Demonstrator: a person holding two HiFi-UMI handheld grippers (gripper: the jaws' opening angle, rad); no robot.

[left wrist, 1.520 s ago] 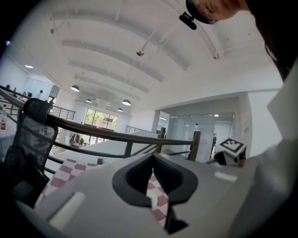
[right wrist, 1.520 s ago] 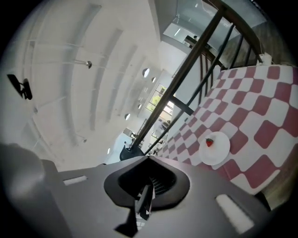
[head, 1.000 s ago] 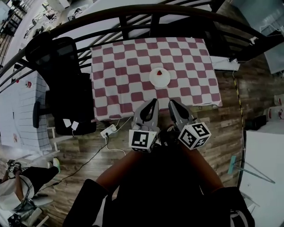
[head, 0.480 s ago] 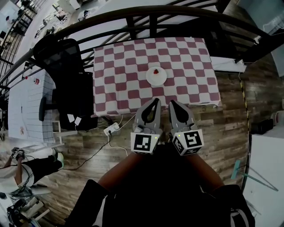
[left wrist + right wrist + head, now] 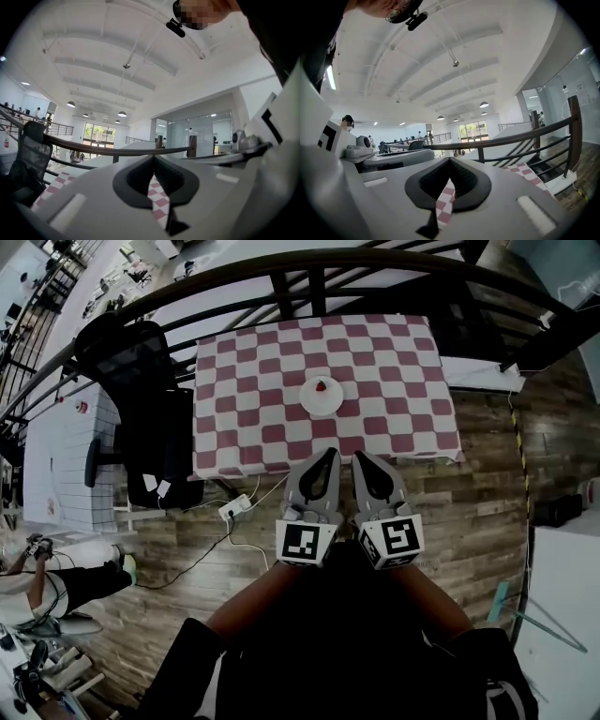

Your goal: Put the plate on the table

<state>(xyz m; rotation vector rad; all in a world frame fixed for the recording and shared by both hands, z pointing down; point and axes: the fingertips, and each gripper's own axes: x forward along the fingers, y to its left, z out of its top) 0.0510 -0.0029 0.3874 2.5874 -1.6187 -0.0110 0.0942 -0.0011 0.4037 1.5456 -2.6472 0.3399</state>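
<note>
A small white plate with a red item on it rests near the middle of the table, which wears a red-and-white checked cloth. Both grippers hang side by side over the wooden floor, just short of the table's near edge and close to the person's body. My left gripper is shut with nothing in it, and so is my right gripper. In the left gripper view the left gripper has its tips meeting, with checked cloth showing through the slit. The right gripper looks the same in its own view.
A black office chair stands at the table's left side. A dark curved railing runs behind the table. A power strip with cables lies on the floor near the left gripper. Another person crouches at lower left.
The right gripper has drawn in closer beside the left one and its marker cube has turned. The table and plate sit slightly higher in the view. The plate has not moved on the cloth.
</note>
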